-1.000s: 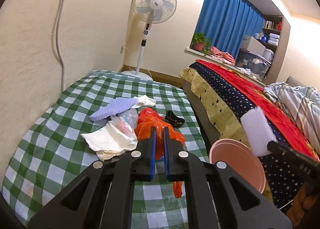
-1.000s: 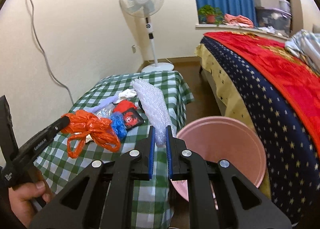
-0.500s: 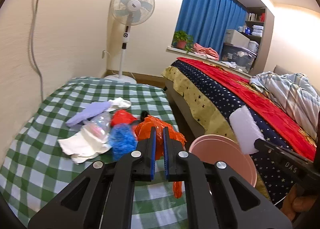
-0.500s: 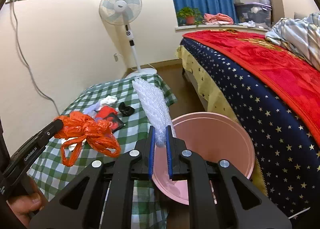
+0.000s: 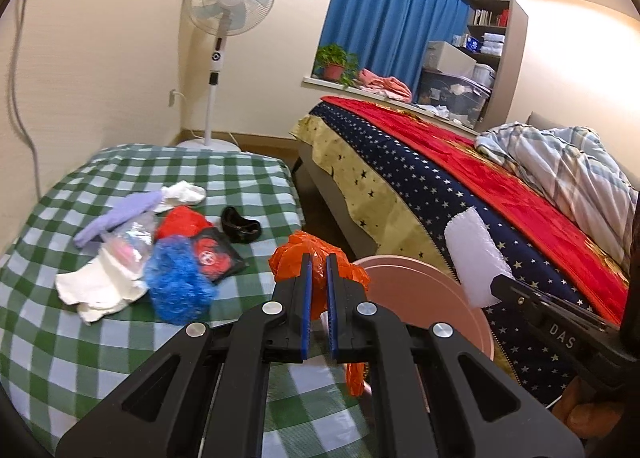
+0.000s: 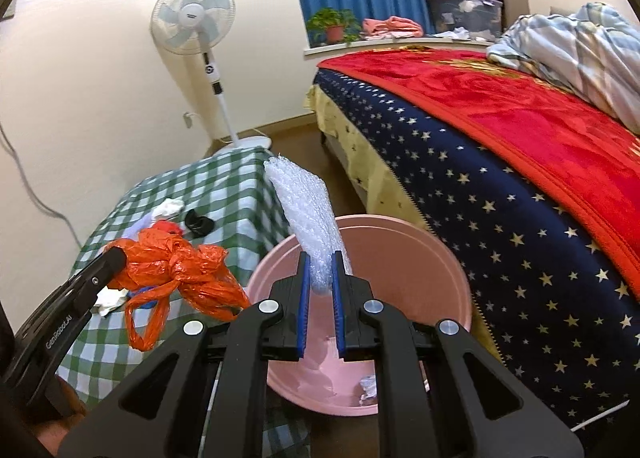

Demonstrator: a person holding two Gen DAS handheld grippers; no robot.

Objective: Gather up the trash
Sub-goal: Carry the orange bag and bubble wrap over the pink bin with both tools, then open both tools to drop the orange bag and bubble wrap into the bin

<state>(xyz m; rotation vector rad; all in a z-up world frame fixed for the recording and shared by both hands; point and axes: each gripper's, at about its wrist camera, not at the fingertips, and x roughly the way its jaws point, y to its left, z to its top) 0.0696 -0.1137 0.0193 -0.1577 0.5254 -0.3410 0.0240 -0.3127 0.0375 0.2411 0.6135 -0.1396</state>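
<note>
Pink bin's (image 6: 436, 258) inside only from right tongs (image 6: 321, 278) clamping bubble wrap (image 6: 308, 201); left tongs (image 5: 317, 278) on orange bag (image 5: 316, 258).

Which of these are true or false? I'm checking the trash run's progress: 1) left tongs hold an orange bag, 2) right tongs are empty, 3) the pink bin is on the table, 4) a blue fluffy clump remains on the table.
1) True: the left tongs grip the crumpled orange plastic bag.
2) False: the right tongs grip a white bubble-wrap strip.
3) False: the round pink plastic bin stands beside the green checked table.
4) True: the blue fluffy clump lies there.
</note>
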